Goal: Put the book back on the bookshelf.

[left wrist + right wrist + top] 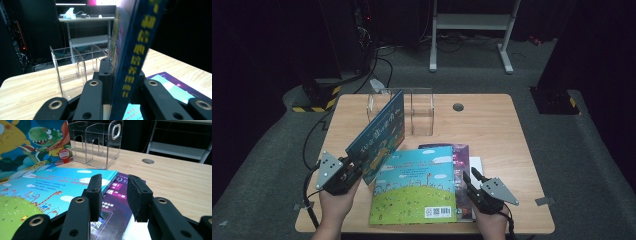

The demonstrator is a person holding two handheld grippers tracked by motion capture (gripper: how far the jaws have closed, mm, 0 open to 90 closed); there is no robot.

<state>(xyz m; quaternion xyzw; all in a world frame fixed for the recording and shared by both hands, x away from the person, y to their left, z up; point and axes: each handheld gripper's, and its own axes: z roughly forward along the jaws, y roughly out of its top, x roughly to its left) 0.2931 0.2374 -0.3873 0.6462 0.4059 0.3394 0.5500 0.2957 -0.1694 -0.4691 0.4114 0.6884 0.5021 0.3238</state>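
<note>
from the high view, the left gripper (354, 167) is clamped on a blue picture book (379, 135). the book is lifted off the wooden table (492, 130) and leans, with its far top corner up near the clear plastic rack (412, 107) at the back of the table. a hand (334, 205) holds that gripper from below. a second book with green grass and blue sky (414, 185) lies flat on the table in front. it rests partly on top of a purple book (460, 160), and a bit of a white book (475, 165) peeks out under that one. the right gripper (471, 177) sits low at the right edge of this pile, with its jaws apart and nothing in them.

in the left gripper view, the blue picture book (132, 50) stands on its edge between the two black jaws, and the jaws squeeze it on both sides. yellow letters run down its spine. the clear plastic rack (75, 62) stands behind on the table.

in the right gripper view, the right gripper (113, 187) has a gap between its jaws and grips nothing. under it lie the purple book (112, 205) and the book with green grass and blue sky (50, 187). the lifted blue picture book (30, 147) shows a green dinosaur at the top left, close to the clear plastic rack (97, 142).
</note>
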